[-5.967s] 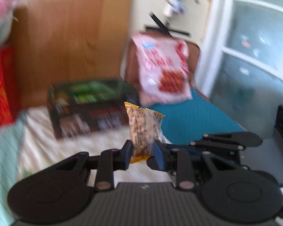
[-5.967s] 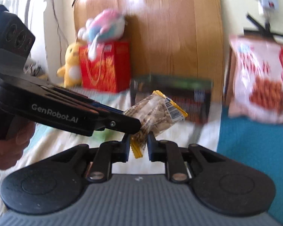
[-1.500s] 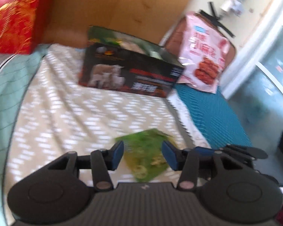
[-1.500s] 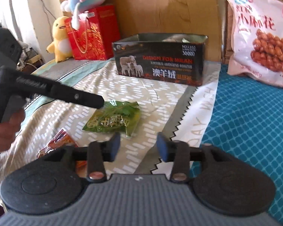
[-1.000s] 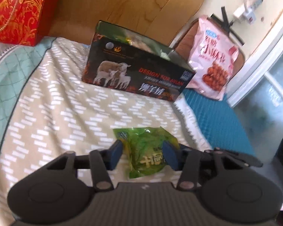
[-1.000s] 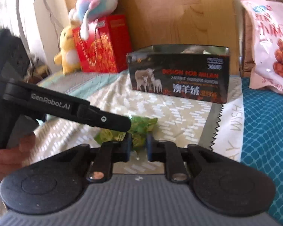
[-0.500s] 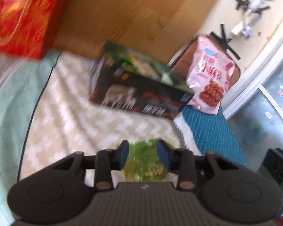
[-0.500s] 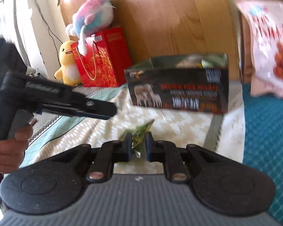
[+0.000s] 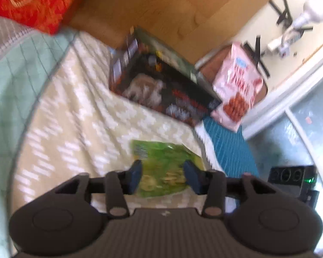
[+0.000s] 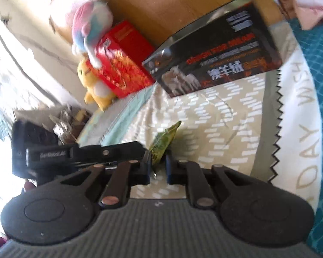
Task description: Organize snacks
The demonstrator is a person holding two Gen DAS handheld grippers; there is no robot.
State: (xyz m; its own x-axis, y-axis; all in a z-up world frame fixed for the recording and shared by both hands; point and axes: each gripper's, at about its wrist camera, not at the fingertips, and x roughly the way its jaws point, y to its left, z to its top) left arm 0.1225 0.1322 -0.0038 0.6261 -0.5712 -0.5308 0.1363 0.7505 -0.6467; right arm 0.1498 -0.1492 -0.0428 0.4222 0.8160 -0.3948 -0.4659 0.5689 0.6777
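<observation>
While the right gripper [image 10: 157, 167] pinches the green snack packet [image 10: 163, 145] above the bed [image 10: 221, 129], the left gripper [image 9: 162, 176] seemingly straddles it, fingers apart.

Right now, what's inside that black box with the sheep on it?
The black box is open-topped. The left wrist view shows blurred green and pale shapes inside, perhaps snack packets. The front wall hides the rest in both views.

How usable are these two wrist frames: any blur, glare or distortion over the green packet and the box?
Left wrist: motion blur smears the black box and the green snack packet, while the left gripper stays fairly sharp; fisheye bends the edges. Right wrist: tilted view, blown-out glare at left, the box print partly legible, the right gripper sharp on the packet.
</observation>
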